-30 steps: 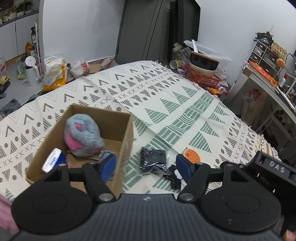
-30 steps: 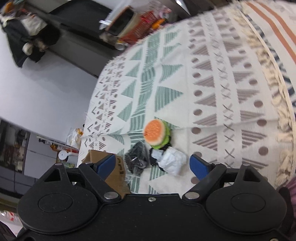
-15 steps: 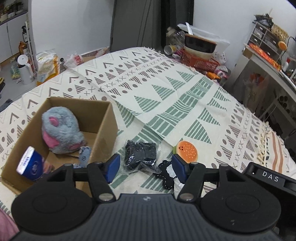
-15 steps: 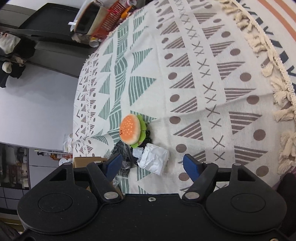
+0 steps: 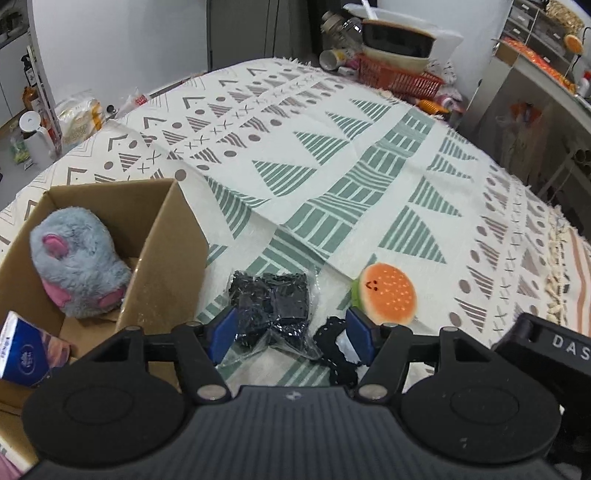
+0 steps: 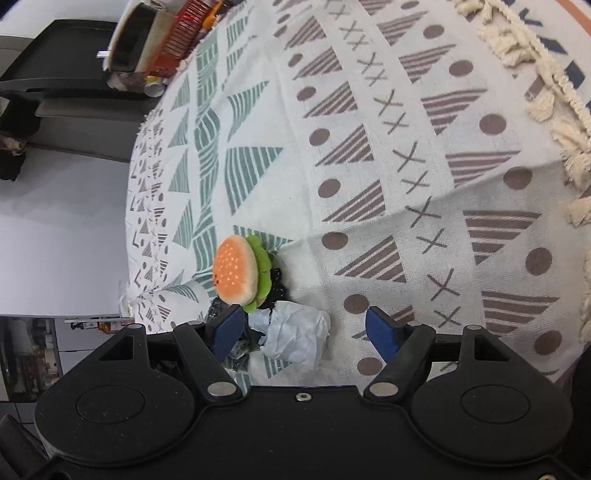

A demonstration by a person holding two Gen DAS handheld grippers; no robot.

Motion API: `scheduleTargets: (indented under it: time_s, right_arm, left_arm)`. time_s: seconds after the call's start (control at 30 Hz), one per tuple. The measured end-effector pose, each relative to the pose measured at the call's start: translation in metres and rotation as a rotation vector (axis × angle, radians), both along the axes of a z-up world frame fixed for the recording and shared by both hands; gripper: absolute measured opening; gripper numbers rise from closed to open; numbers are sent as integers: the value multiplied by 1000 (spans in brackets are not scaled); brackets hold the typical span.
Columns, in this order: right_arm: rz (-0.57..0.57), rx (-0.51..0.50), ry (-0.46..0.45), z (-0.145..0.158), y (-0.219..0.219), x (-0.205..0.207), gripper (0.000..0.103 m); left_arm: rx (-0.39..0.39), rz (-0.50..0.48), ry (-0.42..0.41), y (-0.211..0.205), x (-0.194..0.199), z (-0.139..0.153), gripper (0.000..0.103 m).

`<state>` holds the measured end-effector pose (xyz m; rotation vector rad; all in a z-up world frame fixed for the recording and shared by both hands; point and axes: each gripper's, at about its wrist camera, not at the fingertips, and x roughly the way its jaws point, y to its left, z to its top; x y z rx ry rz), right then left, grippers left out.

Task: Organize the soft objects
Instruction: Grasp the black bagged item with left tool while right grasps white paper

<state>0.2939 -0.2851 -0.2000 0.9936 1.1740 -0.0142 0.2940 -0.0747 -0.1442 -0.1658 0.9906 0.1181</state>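
Left gripper point(image 5: 290, 334) approaching the bagged black item point(image 5: 271, 301).
Your fingers stood released; the bag lay between them, just ahead.

Right gripper point(image 6: 304, 328): jaws spread wide with nothing between the blue pads point(image 6: 382, 330); it hovers low over the cloth
Crumpled white paper point(image 6: 295, 338): lies on the cloth just ahead of the gripper, nearer the left pad; creased and balled
Burger plush point(image 6: 238, 273): orange bun with pale dots and a green frill; it sits just beyond the paper, tilted on its edge
Black item point(image 6: 277, 286): partly hidden beneath the plush and the paper; its kind cannot be told
Patterned cloth point(image 6: 369, 155): white, with green striped triangles, brown dots and crosses; cream tassels along the right edge
Red basket point(image 6: 183, 37): far off beyond the cloth, beside a white tub point(image 6: 127, 35)
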Motion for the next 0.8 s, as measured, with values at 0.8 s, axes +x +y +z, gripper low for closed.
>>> scheduleTargets:
  time_s: [0.8]
  right_arm:
    - [45, -42, -8, -7, 21, 7, 40]
  left_arm:
    - [-69, 79, 31, 23, 2, -27, 40]
